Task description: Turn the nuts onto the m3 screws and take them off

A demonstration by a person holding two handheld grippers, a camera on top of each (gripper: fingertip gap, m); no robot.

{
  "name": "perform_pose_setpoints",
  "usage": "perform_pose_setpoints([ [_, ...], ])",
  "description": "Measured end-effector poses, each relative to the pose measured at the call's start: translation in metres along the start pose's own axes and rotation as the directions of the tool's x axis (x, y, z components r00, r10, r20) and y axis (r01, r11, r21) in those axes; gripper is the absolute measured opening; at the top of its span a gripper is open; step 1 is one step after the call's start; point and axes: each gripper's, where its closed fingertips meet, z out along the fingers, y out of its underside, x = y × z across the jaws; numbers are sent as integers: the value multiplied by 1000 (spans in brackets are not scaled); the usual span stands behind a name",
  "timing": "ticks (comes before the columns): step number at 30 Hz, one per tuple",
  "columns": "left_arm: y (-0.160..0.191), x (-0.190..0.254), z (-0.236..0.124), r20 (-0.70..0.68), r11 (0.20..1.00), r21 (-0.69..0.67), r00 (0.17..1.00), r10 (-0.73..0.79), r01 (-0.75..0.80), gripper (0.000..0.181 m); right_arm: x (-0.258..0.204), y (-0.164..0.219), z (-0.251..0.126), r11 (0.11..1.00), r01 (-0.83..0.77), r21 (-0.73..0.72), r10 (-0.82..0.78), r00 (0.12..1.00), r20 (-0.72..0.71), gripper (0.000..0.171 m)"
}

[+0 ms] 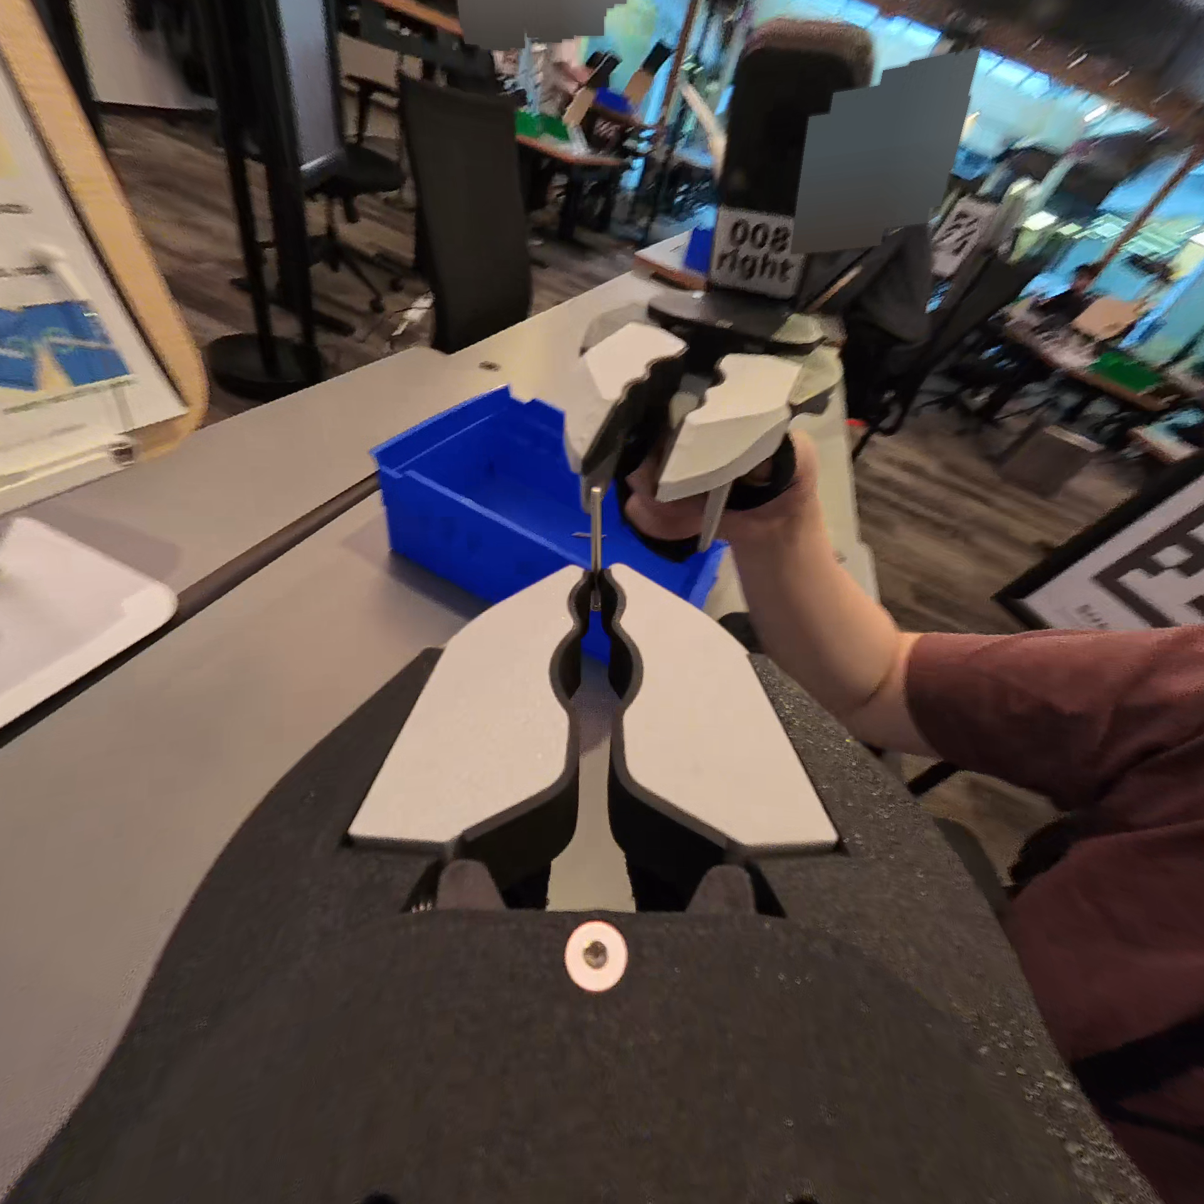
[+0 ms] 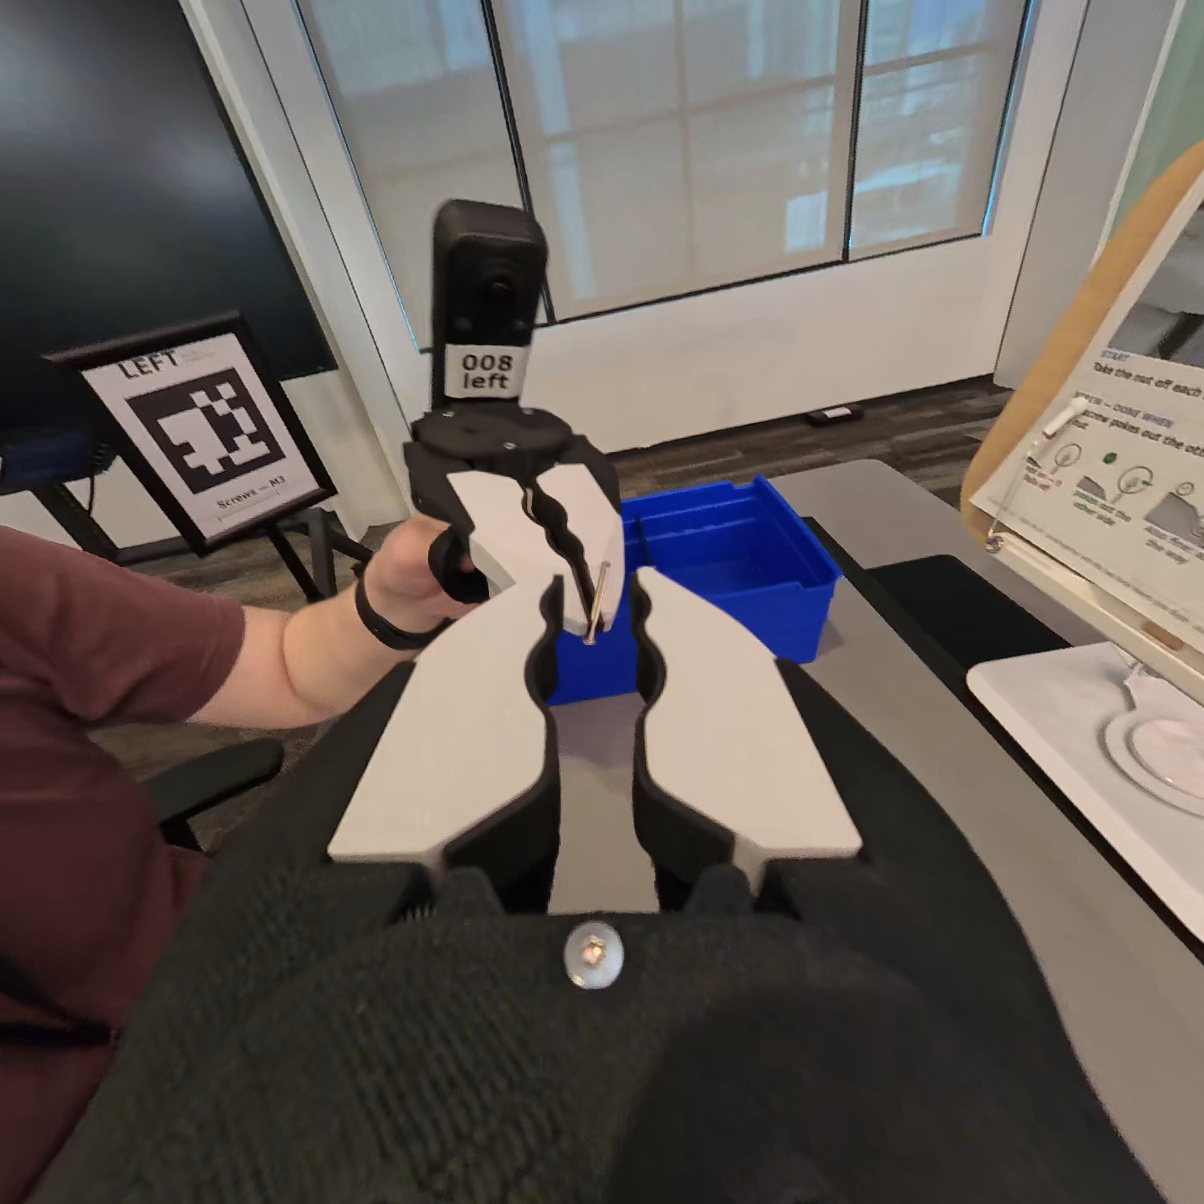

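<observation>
My left gripper (image 1: 595, 573) is shut on a thin metal screw (image 1: 596, 521), which stands up from its fingertips over the blue bin (image 1: 482, 495). My right gripper (image 2: 596, 586) is open, with one finger on each side of the screw (image 2: 598, 602) and of the left gripper's tip (image 2: 586, 616). In the left wrist view the right gripper (image 1: 655, 505) hangs above, and its left fingertip is at the screw's top end. I cannot make out a nut on the screw.
The blue bin (image 2: 736, 567) sits on the grey table (image 1: 228, 651). A white tray (image 2: 1075, 716) and an instruction board (image 2: 1140, 456) stand at one side. A framed marker sign on an easel (image 2: 202, 443) stands on the floor. The person's arms hold both grippers. Only a small space, under 4 cm, lies between the two pairs of fingers.
</observation>
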Motion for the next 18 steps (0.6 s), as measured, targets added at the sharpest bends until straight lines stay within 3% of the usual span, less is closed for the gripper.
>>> perform_pose_setpoints([
  [6, -15, 8, 15, -42, 998, 36, 998, 49, -48, 2, 3, -6, -7, 999, -39, 32, 39, 999, -2, 17],
  [9, -15, 8, 21, -41, 997, 41, 997, 64, -63, 2, 2, -4, -8, 998, -62, 32, 61, 998, 30, 4],
  [14, -15, 10, 22, -71, 998, 26, 996, 51, -50, 2, 1, -4, -10, 994, -105, 29, 102, 992, 78, 3],
  [18, -15, 17, 18, -132, 1000, -1, 991, 30, -30, 17, -2, -12, -11, 979, -180, 92, 166, 976, 138, 3],
])
